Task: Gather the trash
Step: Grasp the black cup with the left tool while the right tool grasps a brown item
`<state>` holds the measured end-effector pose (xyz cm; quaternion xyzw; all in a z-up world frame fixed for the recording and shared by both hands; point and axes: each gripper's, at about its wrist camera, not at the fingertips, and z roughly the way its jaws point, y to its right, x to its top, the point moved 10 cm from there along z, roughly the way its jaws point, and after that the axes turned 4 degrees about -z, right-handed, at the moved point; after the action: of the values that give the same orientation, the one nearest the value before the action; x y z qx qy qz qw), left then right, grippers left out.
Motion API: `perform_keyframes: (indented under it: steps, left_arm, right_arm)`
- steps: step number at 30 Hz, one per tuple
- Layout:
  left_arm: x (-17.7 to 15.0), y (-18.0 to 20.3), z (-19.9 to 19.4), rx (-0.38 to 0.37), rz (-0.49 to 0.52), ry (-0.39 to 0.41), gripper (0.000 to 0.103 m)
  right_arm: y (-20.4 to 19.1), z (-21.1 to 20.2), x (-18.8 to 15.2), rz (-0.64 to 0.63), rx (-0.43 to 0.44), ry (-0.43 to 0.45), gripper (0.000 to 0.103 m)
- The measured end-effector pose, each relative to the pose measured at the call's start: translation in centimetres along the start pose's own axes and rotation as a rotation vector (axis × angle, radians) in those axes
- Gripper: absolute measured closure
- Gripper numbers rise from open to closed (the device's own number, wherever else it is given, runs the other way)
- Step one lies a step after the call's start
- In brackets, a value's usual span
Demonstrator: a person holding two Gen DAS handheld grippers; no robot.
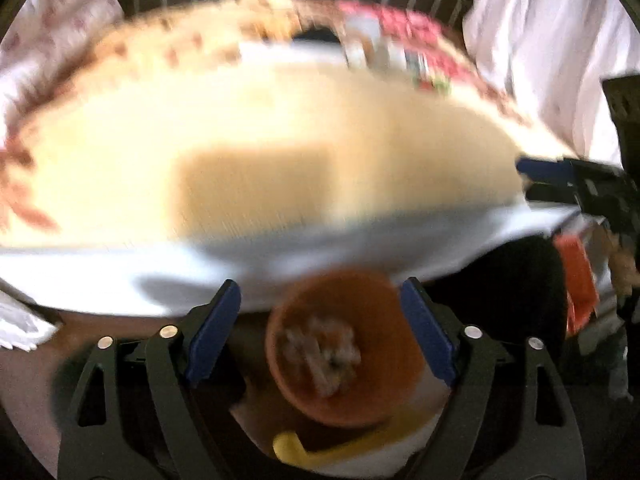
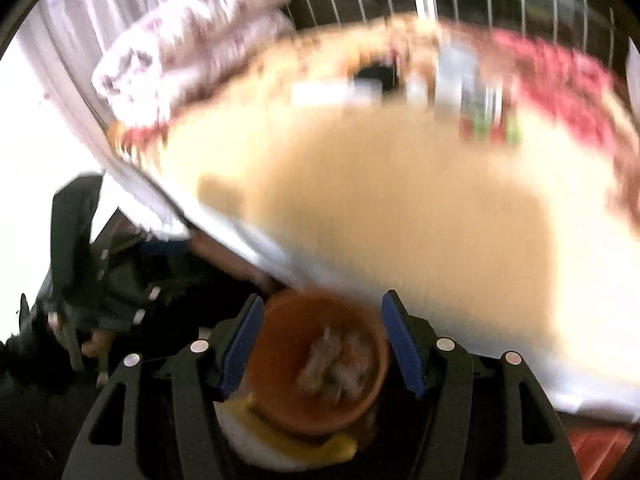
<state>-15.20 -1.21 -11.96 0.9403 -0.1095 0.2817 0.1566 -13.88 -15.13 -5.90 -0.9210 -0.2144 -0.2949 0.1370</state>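
Left gripper (image 1: 320, 332) spread wide above an orange bowl (image 1: 340, 364) of crumpled scraps (image 1: 320, 356), right gripper (image 2: 322, 354) likewise agape over it, yellow spoon (image 1: 316, 450) just beside the bowl, blurred cream table (image 1: 256, 168) beyond, white curtain (image 1: 548, 40) behind

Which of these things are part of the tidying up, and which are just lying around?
Part of the job:
- round orange-brown bowl with pale scraps inside
- yellow banana-like peel, blurred
- left gripper and right gripper, both open

Lying about:
- cream tablecloth with patterned border
- white curtain
- blurred jar or can
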Motion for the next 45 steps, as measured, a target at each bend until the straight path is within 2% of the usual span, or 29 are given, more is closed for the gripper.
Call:
perform_keyframes:
  steps: [3, 5, 9, 13, 16, 18, 19, 20, 23, 26, 27, 29, 32, 34, 36, 40, 41, 42, 43, 44, 45]
  left_arm:
    - [3.4, -0.8, -1.4, 0.012, -0.029, 0.098, 0.017]
    - [4.9, -1.4, -1.6, 0.023, -0.054, 0.126, 0.017]
    - [6.8, -2.1, -1.0, 0.022, -0.074, 0.157, 0.017]
    - [7.8, -3.2, -0.1, 0.031, -0.081, 0.143, 0.017]
    - [8.6, -4.3, 0.8, 0.039, -0.102, 0.131, 0.017]
    - [9.1, -4.8, 1.3, 0.04, -0.113, 0.123, 0.017]
    - [9.3, -4.9, 1.6, 0.042, -0.116, 0.12, 0.017]
    - [9.7, -4.9, 1.9, 0.045, -0.117, 0.117, 0.017]
    - [11.2, -3.9, 2.2, 0.015, -0.105, 0.115, 0.017]
    - [14.2, -1.8, 2.9, -0.023, -0.056, 0.115, 0.017]
    - [15.2, -0.9, 3.2, -0.046, -0.041, 0.107, 0.017]
    - [17.8, 0.9, 4.4, -0.068, -0.024, 0.094, 0.016]
    - [21.5, 2.1, 7.8, -0.02, -0.04, 0.052, 0.014]
    - [23.3, 2.3, 11.2, 0.008, -0.074, -0.02, 0.014]
    - [24.1, 2.2, 13.8, 0.031, -0.121, -0.082, 0.014]
    - [24.9, 1.6, 16.8, 0.061, -0.18, -0.144, 0.014]
    - [24.9, 1.6, 17.6, 0.069, -0.192, -0.165, 0.017]
    - [24.7, 1.3, 18.5, 0.09, -0.199, -0.186, 0.04]
    - [24.5, 1.1, 19.0, 0.119, -0.195, -0.2, 0.045]
    - [24.4, 1.0, 19.3, 0.126, -0.185, -0.199, 0.046]
    - [24.6, 1.0, 19.0, 0.13, -0.171, -0.174, 0.05]
  right_arm:
    - [3.3, 0.9, 6.9, -0.076, -0.086, 0.048, 0.041]
    - [5.4, 3.3, 10.9, -0.119, -0.121, 0.018, 0.041]
    - [8.6, 8.4, 14.7, -0.262, -0.204, -0.09, 0.041]
    - [10.5, 14.5, 15.6, -0.344, -0.206, -0.226, 0.041]
    - [12.6, 17.7, 15.7, -0.353, -0.218, -0.292, 0.043]
    - [12.8, 19.2, 15.5, -0.293, -0.147, -0.317, 0.065]
    - [12.8, 19.4, 15.5, -0.269, -0.136, -0.309, 0.067]
    - [12.8, 18.8, 15.6, -0.262, -0.137, -0.285, 0.075]
    - [12.9, 15.4, 16.4, -0.195, -0.131, -0.178, 0.076]
    - [12.6, 8.2, 17.1, -0.043, -0.026, 0.041, 0.076]
    - [12.5, 4.9, 16.4, 0.028, 0.015, 0.136, 0.076]
    - [12.6, 1.0, 14.3, 0.095, 0.025, 0.236, 0.076]
    - [12.8, -1.7, 11.2, 0.12, -0.022, 0.291, 0.076]
    - [12.9, -3.3, 8.2, 0.141, -0.038, 0.313, 0.076]
    - [13.1, -4.3, 6.1, 0.173, -0.025, 0.327, 0.075]
    - [13.3, -4.8, 2.5, 0.186, -0.012, 0.329, 0.075]
    - [13.5, -4.7, 2.1, 0.182, -0.026, 0.327, 0.075]
    - [13.6, -4.7, 1.2, 0.175, -0.046, 0.325, 0.075]
    - [13.6, -4.6, 0.9, 0.172, -0.048, 0.323, 0.075]
    - [13.5, -4.5, 0.6, 0.176, -0.041, 0.326, 0.075]
    - [13.6, -4.5, 0.5, 0.187, -0.036, 0.329, 0.075]
